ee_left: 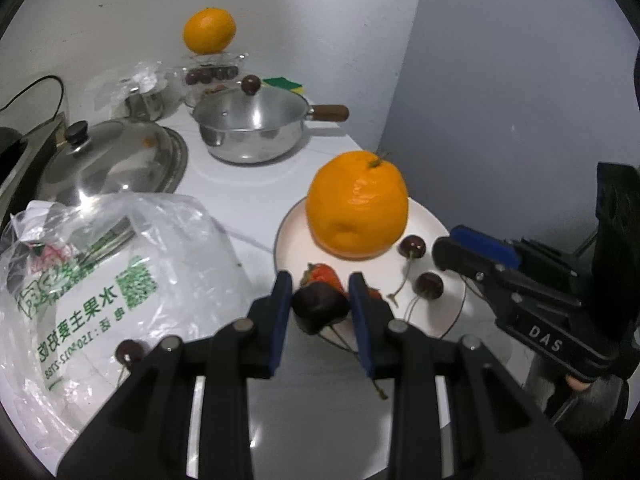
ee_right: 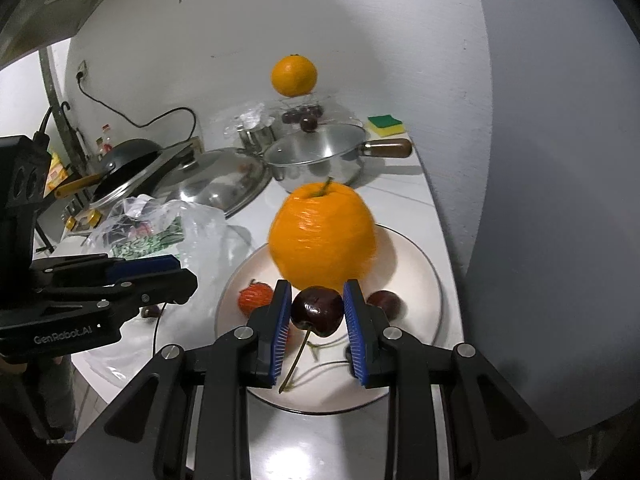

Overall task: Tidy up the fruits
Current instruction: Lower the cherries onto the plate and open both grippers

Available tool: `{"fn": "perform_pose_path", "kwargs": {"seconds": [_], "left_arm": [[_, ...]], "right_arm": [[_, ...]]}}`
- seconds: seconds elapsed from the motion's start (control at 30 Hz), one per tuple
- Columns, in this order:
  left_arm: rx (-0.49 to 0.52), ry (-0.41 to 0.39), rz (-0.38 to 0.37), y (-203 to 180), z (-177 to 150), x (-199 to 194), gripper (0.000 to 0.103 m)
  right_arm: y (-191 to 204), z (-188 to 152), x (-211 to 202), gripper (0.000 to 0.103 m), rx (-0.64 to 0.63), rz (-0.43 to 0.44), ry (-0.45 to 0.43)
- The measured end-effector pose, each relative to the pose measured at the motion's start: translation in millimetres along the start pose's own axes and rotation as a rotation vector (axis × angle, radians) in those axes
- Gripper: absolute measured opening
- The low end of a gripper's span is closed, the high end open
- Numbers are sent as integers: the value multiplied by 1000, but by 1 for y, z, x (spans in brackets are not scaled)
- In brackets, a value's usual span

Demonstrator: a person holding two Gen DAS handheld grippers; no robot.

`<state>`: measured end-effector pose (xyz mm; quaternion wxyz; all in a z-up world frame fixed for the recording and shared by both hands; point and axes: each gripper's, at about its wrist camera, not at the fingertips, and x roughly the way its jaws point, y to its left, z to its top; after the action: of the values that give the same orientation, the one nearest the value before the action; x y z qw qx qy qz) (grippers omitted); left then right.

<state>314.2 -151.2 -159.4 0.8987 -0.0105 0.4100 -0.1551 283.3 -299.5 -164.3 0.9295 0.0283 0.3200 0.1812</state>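
My left gripper [ee_left: 320, 294] is shut on a dark cherry [ee_left: 319, 312], held just above the near rim of a white plate [ee_left: 448, 312]. My right gripper [ee_right: 317, 293] is shut on another dark cherry [ee_right: 317, 311] whose stem hangs down over the same plate [ee_right: 420, 272]. On the plate lie a large orange [ee_left: 357, 206] [ee_right: 322, 236], a strawberry [ee_left: 325, 275] [ee_right: 256, 295] and two loose cherries [ee_left: 412, 246] [ee_left: 429, 284]. Each gripper shows from the side in the other's view, the right gripper [ee_left: 450, 250] and the left gripper [ee_right: 188, 276].
A printed plastic bag [ee_left: 120, 280] lies left of the plate with a cherry [ee_left: 128, 351] on it. Behind stand a lidded steel pot [ee_left: 252, 128], a big steel lid [ee_left: 112, 156], a glass bowl of cherries [ee_left: 212, 74] topped by an orange [ee_left: 209, 31], and a sponge [ee_left: 285, 84]. The counter's edge runs close on the right.
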Motion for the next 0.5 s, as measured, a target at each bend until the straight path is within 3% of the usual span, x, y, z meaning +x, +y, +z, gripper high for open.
{"fn": "perform_pose_path", "kwargs": {"seconds": [0.5], "left_arm": [[36, 33, -35, -27, 10, 29, 30]], "right_arm": [[-40, -6, 7, 29, 46, -35, 14]]}}
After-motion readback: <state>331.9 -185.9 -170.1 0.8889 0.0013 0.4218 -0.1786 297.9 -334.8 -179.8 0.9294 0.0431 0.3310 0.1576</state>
